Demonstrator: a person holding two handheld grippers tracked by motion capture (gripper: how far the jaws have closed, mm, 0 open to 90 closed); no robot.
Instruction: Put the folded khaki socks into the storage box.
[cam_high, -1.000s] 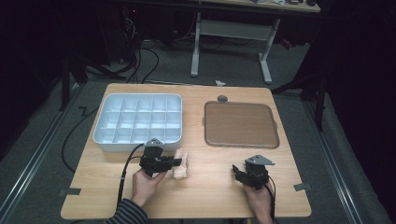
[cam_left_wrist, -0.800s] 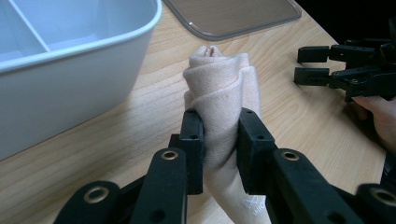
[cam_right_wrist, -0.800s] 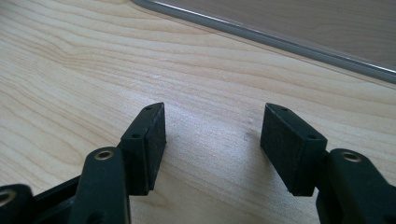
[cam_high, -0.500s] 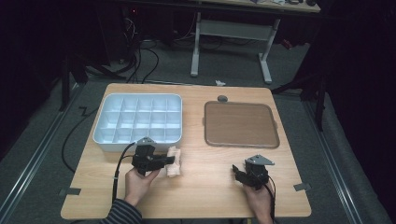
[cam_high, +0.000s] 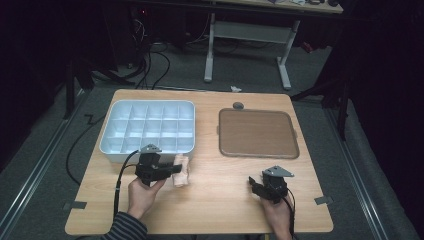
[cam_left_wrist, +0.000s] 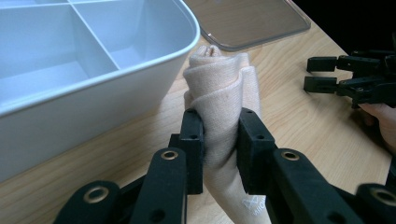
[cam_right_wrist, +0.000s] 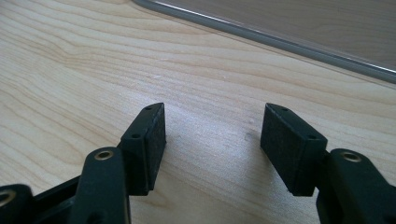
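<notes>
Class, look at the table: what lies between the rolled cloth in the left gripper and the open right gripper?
Bare wooden tabletop, seen in the high view between the rolled cloth and the right gripper.

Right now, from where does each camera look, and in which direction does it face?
High view: sits above the person's side, faces forward and down on the table; both hands, the left gripper and right gripper show.
Left gripper view: rides the left gripper, faces along its jaws, shut on the rolled cloth; the right gripper appears farther off.
Right gripper view: rides the right gripper, faces the tabletop; jaws open.
Shared: white divided tray and brown lid show in high and left gripper views.
</notes>
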